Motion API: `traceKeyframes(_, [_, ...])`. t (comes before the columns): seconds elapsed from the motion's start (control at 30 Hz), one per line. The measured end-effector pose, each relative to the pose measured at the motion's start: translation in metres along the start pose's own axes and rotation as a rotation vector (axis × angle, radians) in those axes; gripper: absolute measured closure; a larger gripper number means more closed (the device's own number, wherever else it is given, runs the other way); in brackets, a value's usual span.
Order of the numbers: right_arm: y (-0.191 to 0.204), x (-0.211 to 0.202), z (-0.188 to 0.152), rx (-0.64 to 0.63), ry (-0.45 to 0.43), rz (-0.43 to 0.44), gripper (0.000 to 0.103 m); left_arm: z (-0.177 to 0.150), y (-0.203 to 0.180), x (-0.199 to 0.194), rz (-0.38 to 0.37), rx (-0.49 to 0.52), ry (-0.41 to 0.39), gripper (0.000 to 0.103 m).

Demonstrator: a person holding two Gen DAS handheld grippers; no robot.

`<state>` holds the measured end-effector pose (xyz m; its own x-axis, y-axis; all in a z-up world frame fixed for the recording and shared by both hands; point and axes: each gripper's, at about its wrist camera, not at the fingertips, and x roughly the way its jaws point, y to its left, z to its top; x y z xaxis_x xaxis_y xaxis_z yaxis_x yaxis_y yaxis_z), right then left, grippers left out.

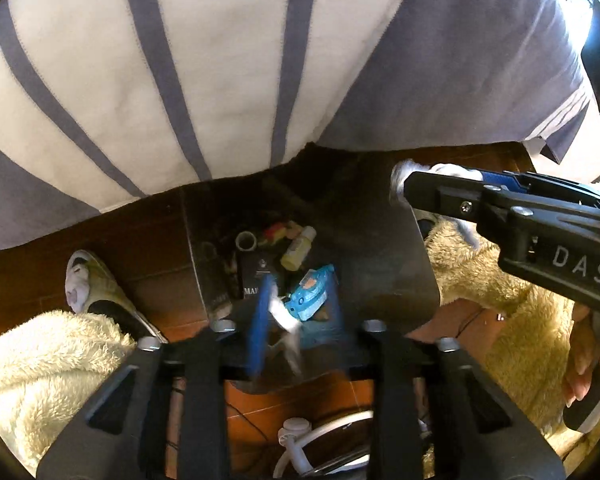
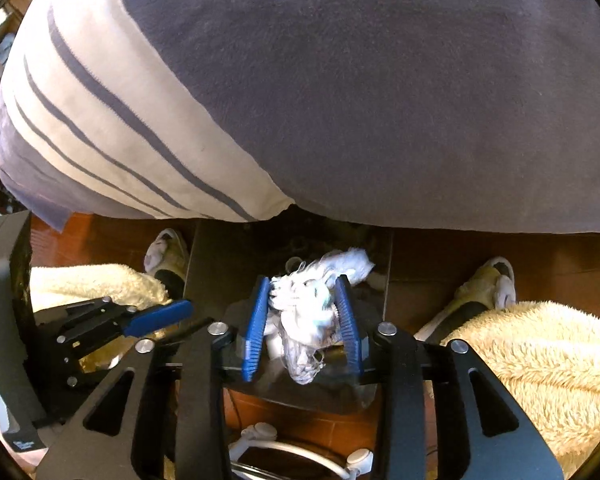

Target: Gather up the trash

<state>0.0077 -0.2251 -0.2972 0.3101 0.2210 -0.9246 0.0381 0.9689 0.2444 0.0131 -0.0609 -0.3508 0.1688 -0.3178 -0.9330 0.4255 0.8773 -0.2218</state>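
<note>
a crumpled white tissue wad [image 2: 320,312] is seen between the 2 blue pads of the right gripper [image 2: 304,316], directly above the open mouth of a dark trash bin [image 1: 380,240]; part of the wad trails forward past the fingertips over the bin. the pads look slightly apart from the wad at their tips, though whether they press on it lower down cannot be told for certain. in the left wrist view a smaller scrap of white wrapper [image 1: 288,320], blurred, is seen beside the one blue pad that shows clearly, with the jaws of the left gripper [image 1: 296,316] standing apart and the scrap seemingly loose between them, also over the bin

inside the bin, earlier rubbish is visible: a blue packet [image 1: 310,294], a small yellowish bottle [image 1: 298,250], a dark carton [image 1: 258,276] and a short tube end [image 1: 246,240]

the bin stands on a reddish wooden floor [image 1: 148,260], between 2 slippered feet [image 1: 88,280] in fluffy cream trousers, below the edge of a bed covered in a grey and cream striped duvet [image 1: 180,72]

the step in hand is judged to be the drop: both pieces are over the bin and being let go. the next move is judged to call for wider jaws so the tissue falls clear of the ribbed pads, then a lift away to seek more trash
</note>
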Motion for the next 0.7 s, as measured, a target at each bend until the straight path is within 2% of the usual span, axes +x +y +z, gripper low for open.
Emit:
traceKeyframes(0.03, [0.000,0.000,0.001,0.000,-0.003,-0.007,0.062,0.000,0.001,-0.002,0.008,-0.001,-0.009,0.059])
traceKeyframes(0.07, [0.000,-0.001,0.002,0.000,-0.007,-0.015,0.060,0.001,0.001,-0.004,0.019,0.001,-0.019,0.056])
traceKeyframes(0.13, [-0.001,-0.004,0.003,0.004,-0.019,-0.040,0.045,0.002,-0.001,-0.010,0.050,0.014,-0.034,0.052])
traceKeyframes(0.2, [-0.005,-0.013,0.005,0.016,-0.043,-0.055,0.038,0.004,-0.003,-0.019,0.082,0.020,-0.057,0.039])
traceKeyframes(0.27, [-0.012,-0.027,0.008,0.029,-0.086,-0.084,0.026,0.004,-0.002,-0.031,0.106,0.015,-0.089,0.026])
traceKeyframes(0.33, [-0.017,-0.043,0.010,0.043,-0.125,-0.104,0.005,0.005,0.000,-0.045,0.116,0.007,-0.118,0.017])
traceKeyframes(0.43, [-0.024,-0.075,0.013,0.073,-0.197,-0.105,0.003,0.011,0.003,-0.076,0.122,-0.008,-0.182,0.008])
traceKeyframes(0.5, [-0.024,-0.100,0.016,0.081,-0.256,-0.110,0.003,0.017,0.004,-0.099,0.131,-0.004,-0.221,0.008])
traceKeyframes(0.67, [-0.004,-0.182,0.025,0.031,-0.488,-0.181,0.003,0.038,-0.006,-0.183,0.235,0.026,-0.397,0.008])
traceKeyframes(0.7, [0.004,-0.207,0.027,0.012,-0.559,-0.208,0.003,0.043,-0.009,-0.204,0.256,0.033,-0.445,0.008])
